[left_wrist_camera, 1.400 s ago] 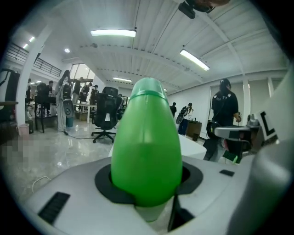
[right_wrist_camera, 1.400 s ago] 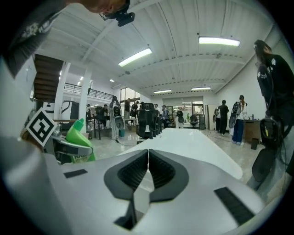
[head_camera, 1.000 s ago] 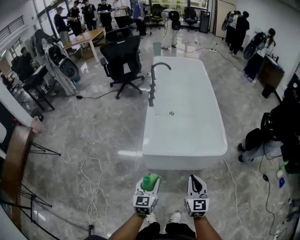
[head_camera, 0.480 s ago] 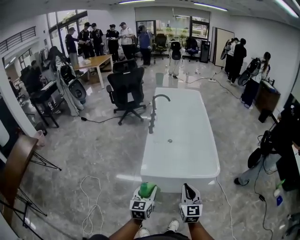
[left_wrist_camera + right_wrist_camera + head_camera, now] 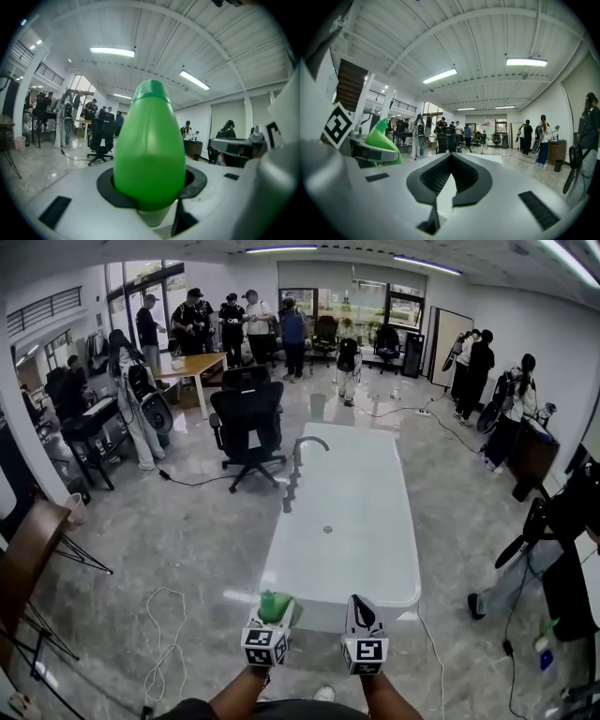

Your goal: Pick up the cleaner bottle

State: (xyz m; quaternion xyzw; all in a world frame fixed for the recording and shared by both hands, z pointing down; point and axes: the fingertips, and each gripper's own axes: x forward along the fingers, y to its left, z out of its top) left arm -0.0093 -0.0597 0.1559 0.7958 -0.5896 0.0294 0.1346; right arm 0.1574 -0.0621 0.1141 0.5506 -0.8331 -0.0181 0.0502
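The cleaner bottle (image 5: 273, 605) is bright green with a rounded body and a narrower cap. My left gripper (image 5: 276, 607) is shut on it and holds it off the floor at the bottom of the head view. In the left gripper view the bottle (image 5: 150, 150) fills the middle, upright, with the black pads (image 5: 108, 190) against its lower sides. My right gripper (image 5: 361, 611) hangs beside it to the right, shut with nothing in it. In the right gripper view its black pads (image 5: 436, 180) meet, and the green bottle (image 5: 382, 137) shows at the left.
A long white bathtub (image 5: 361, 521) with a dark curved faucet (image 5: 294, 465) stands just beyond the grippers. A black office chair (image 5: 246, 427) is at its far left. A white cable (image 5: 159, 634) loops on the floor at left. People stand at the back and right.
Both grippers have risen together, the green bottle staying in the left one. The head view has lifted, so more of the room and ceiling shows.
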